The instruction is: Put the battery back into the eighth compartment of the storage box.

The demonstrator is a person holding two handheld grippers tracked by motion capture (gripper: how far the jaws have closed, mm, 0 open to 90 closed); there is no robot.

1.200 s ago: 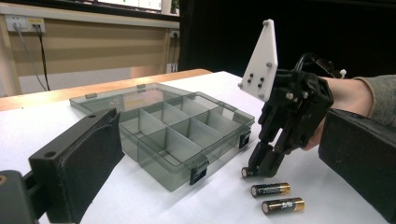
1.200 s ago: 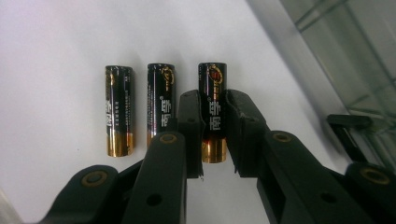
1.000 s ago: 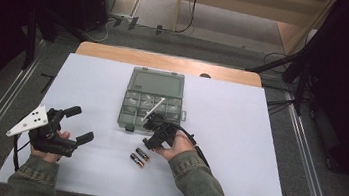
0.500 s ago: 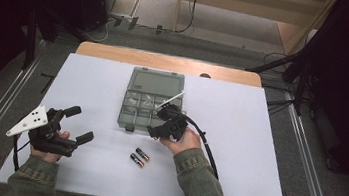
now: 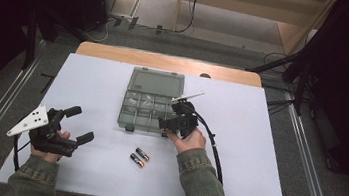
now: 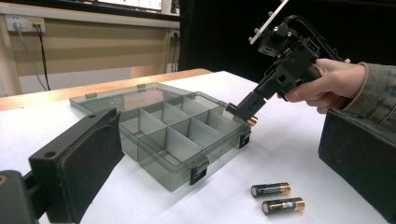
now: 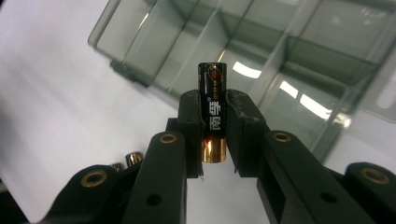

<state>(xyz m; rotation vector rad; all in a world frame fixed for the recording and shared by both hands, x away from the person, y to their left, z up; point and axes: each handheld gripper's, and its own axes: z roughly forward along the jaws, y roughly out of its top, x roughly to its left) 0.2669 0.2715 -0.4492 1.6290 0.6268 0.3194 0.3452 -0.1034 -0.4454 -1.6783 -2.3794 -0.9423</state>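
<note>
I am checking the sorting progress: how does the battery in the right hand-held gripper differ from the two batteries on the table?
The held battery is clamped in the right hand-held gripper, off the table; the two loose batteries lie flat on the white table. The held one is at the front edge of the compartment box; the loose pair lie apart from it. All are black and gold.

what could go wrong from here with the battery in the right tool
1. The right tool pinches the battery by a narrow strip of its round side, so it might swivel or slip out before reaching a compartment.
2. The tool hangs at the near corner of the open organizer box; a release here could bounce the battery off a divider or the wall onto the table.
</note>
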